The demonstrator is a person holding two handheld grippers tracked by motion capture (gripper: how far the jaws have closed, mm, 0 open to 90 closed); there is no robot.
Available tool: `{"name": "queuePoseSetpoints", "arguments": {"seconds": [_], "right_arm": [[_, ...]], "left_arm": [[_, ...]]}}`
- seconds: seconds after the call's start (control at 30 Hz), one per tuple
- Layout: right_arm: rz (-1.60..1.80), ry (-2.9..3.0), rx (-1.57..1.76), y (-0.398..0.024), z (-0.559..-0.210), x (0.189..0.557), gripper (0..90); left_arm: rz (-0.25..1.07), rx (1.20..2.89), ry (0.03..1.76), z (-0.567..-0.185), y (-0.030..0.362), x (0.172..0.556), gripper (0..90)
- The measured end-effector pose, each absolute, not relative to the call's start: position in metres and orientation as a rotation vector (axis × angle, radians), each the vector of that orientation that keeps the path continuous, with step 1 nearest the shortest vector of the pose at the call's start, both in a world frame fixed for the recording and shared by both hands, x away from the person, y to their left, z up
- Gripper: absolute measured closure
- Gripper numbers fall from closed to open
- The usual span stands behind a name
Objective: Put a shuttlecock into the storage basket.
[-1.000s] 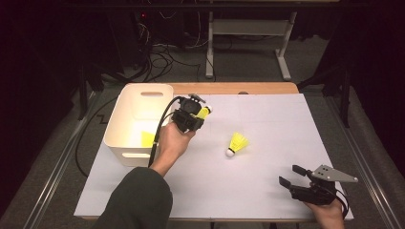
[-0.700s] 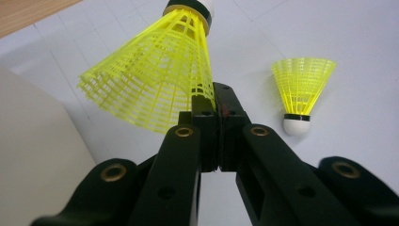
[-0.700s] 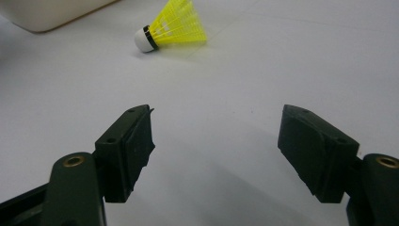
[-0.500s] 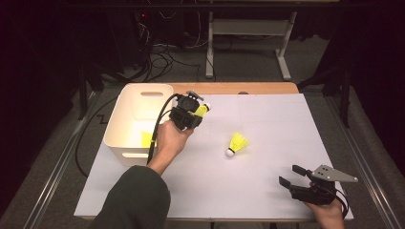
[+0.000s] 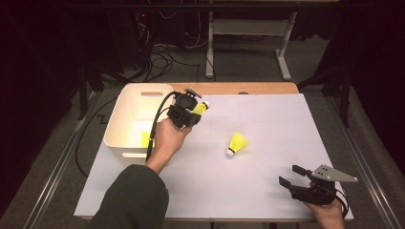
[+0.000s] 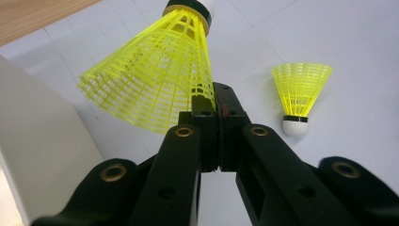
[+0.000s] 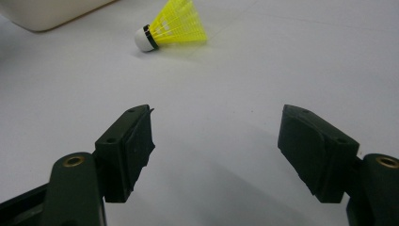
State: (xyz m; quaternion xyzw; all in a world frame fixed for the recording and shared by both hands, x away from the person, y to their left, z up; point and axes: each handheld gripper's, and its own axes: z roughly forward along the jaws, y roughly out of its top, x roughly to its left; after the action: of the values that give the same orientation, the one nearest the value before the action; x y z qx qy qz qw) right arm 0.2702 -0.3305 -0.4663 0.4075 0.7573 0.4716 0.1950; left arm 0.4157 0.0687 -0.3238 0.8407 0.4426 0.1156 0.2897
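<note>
**Shuttlecock lifted beside the bin, second one waiting on the table**

Over the right rim of the white bin [image 5: 125,119], item one: my left hand-held gripper [image 5: 188,109], jaws pressed together on the skirt edge of a yellow shuttlecock [image 6: 155,80], its cork pointing up and away from me. Compared with a second ago, this hand has edged a little toward the bin; the grip looks the same. I judge that the carry is nearly done and the release into the bin is the step ahead.

Item two: a yellow piece [image 5: 145,139] already lying on the bin's floor, near its front wall; I cannot tell for certain what it is, though the colour matches.

Item three: a second shuttlecock [image 5: 236,144], lying on its side on the white table [image 5: 267,191], well apart from both grippers, cork toward me.

Item four: my right hand-held gripper [image 5: 292,175], resting low at the near right corner of the table, jaws wide with nothing between them, unmoved from a second ago. It points toward the loose shuttlecock, so I judge that pickup comes next for this side.
</note>
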Motion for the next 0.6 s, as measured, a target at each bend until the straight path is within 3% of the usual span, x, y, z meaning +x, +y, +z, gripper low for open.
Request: {"name": "queuePoseSetpoints", "arguments": {"seconds": [0.6], "right_arm": [[1.321, 2.126, 1.141, -0.3301, -0.4663, 0.2702, 27.3]], "left_arm": [[0.303, 2.238, 1.189, -0.3163, 0.0776, 0.4155, 88.8]]}}
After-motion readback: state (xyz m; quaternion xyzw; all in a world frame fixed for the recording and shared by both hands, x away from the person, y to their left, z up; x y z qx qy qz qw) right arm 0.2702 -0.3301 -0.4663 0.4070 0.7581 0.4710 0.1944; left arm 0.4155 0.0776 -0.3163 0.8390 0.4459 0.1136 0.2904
